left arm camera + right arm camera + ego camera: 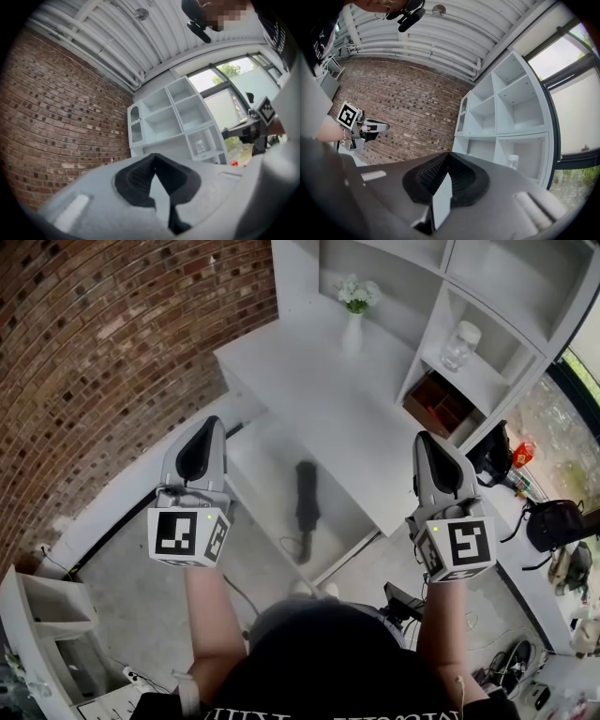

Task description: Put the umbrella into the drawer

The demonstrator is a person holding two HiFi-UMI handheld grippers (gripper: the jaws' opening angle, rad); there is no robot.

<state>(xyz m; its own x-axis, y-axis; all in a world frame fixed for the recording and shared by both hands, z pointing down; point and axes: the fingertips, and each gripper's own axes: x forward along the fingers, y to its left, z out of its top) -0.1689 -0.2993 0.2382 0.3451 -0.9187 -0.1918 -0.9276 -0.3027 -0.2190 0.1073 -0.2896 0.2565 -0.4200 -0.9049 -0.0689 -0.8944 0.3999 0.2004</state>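
Note:
The black folded umbrella [306, 495] lies lengthwise inside the open white drawer [260, 460], its wrist strap [294, 546] looped near the drawer's front. My left gripper [208, 424] is raised at the drawer's left side, clear of the umbrella, jaws shut and empty [154, 157]. The right gripper [424, 437] is held level over the desk's front edge to the right of the drawer. Its jaws meet at the tips with nothing between them [449, 157]. Each gripper view shows the other gripper [257, 127] [364, 129] off to the side.
The white desk [309, 381] carries a vase of white flowers [355, 307]. White shelving [487, 296] behind holds a glass jar [460, 343] and a brown box [437, 405]. A brick wall [103, 343] runs at left. Bags [553, 521] lie on the floor at right.

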